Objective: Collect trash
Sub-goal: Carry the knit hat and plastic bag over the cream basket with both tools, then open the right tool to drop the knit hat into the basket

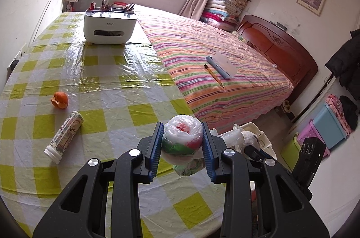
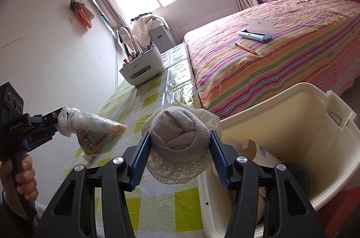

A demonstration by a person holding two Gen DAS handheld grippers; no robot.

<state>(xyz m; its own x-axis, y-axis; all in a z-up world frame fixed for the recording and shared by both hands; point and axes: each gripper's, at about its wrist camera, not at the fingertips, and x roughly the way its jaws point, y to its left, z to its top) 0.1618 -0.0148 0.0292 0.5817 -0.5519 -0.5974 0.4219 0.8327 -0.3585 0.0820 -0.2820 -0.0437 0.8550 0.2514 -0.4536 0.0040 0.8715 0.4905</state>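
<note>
My left gripper (image 1: 182,126) is shut on a knotted clear plastic bag (image 1: 182,139) with red and green scraps inside, held above the table's near right edge. In the right wrist view that bag (image 2: 99,134) hangs from the left gripper (image 2: 57,119) at the left. My right gripper (image 2: 180,134) is shut on a rolled grey sock with a lace cuff (image 2: 180,139), just left of a cream bin (image 2: 310,107). An orange peel (image 1: 59,99) and a lying white-capped bottle (image 1: 64,136) rest on the checked tablecloth (image 1: 94,85).
The bin holds a cardboard box (image 2: 252,148) and a dark green lump (image 2: 297,172). A white organiser box (image 1: 110,24) stands at the table's far end. A striped bed (image 1: 220,62) with a case and pencil runs along the table's right side. A person's hand (image 2: 20,175) grips the left handle.
</note>
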